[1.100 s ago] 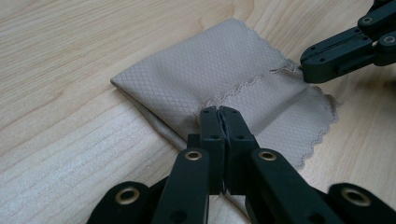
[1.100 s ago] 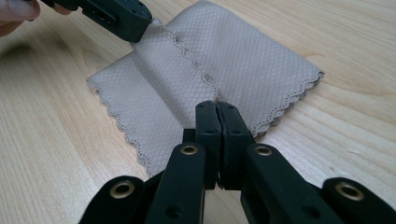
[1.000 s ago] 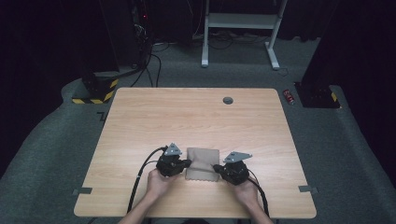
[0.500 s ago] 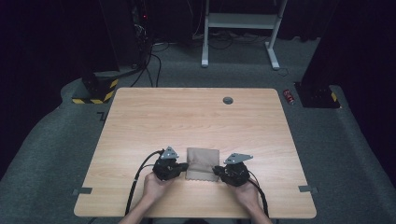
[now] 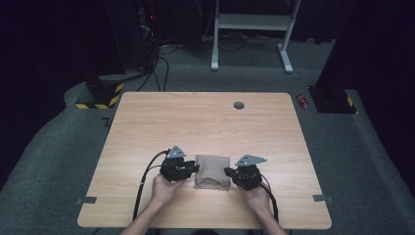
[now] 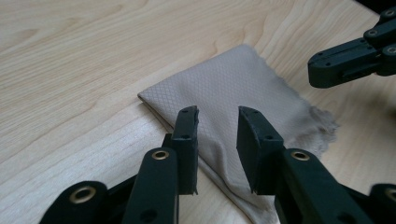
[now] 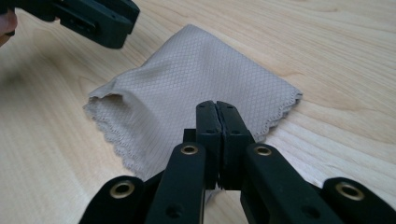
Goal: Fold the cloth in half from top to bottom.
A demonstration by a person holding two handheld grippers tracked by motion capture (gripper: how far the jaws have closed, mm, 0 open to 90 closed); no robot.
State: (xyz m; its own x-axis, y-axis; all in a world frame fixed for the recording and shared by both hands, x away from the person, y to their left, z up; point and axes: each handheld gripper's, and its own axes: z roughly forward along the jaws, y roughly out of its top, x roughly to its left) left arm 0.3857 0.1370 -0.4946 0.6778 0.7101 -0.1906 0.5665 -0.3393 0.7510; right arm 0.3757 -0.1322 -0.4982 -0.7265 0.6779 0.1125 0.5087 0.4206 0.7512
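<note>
From above, the folded cloth [image 5: 212, 171] lies near the table's [image 5: 205, 117] front edge, between both grippers. The left gripper [image 6: 217, 135] has just been opening; its jaws straddle a fold, holding nothing. The right gripper [image 7: 217, 140] is closed, perhaps pinching the cloth's edge flat.

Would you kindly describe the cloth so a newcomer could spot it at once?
On the light wooden table, look near the person's edge, between the left gripper and the right gripper. There lies the folded beige cloth, finely textured with a scalloped edge.
</note>
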